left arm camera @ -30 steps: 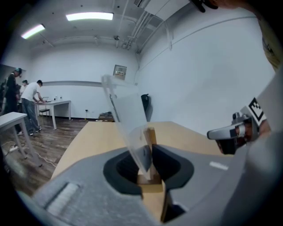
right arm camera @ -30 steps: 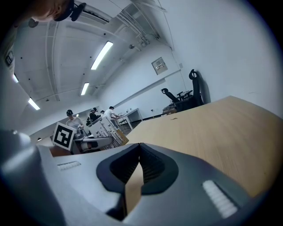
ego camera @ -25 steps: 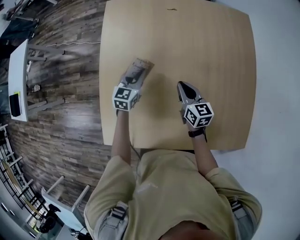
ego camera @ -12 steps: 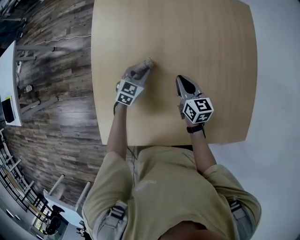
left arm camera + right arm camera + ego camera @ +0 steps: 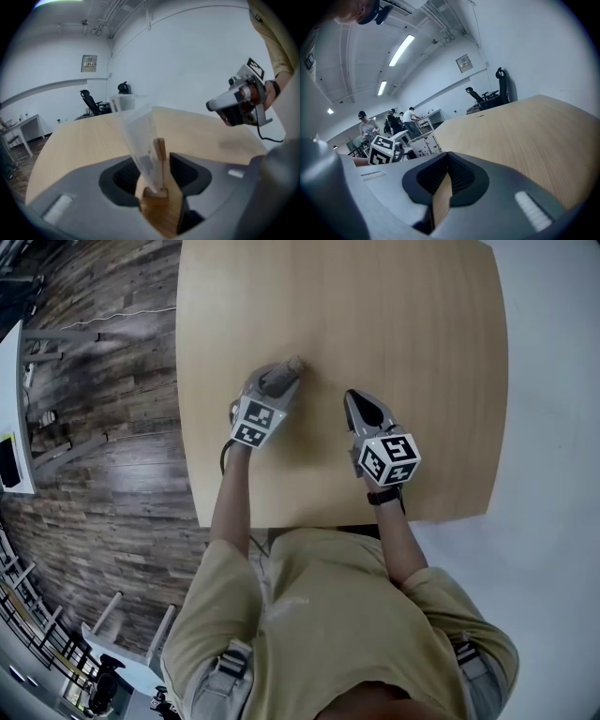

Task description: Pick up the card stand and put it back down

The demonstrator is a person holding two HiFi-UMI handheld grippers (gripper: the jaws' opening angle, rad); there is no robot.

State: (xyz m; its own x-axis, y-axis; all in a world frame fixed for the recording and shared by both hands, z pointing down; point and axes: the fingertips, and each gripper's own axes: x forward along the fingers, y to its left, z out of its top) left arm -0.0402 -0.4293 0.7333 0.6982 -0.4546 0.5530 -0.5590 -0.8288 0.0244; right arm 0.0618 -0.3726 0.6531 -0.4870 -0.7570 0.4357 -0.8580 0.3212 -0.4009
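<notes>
On the left half of the table (image 5: 422, 334), well away from its edges, the card stand (image 5: 158, 161) is standing on its small wooden base. It is sitting between the jaws of the left gripper (image 5: 279, 379). These jaws have just been opening, and the pads are no longer seeming to press on the base. The clear panel is leaning toward the left jaw. The right gripper (image 5: 356, 404) is hovering near, apart from the stand, with its jaws almost together and holding nothing.

The danger is probably lying in the retreat. The stand is looking light and narrow-footed, so a pad that is brushing the base or the leaning panel while the left gripper is pulling back could drag it or tip it over.

No brand or writing is showing on the stand. The marker cubes (image 5: 258, 421) are carrying only square patterns, and the wall sign (image 5: 89, 63) is too small to read.
</notes>
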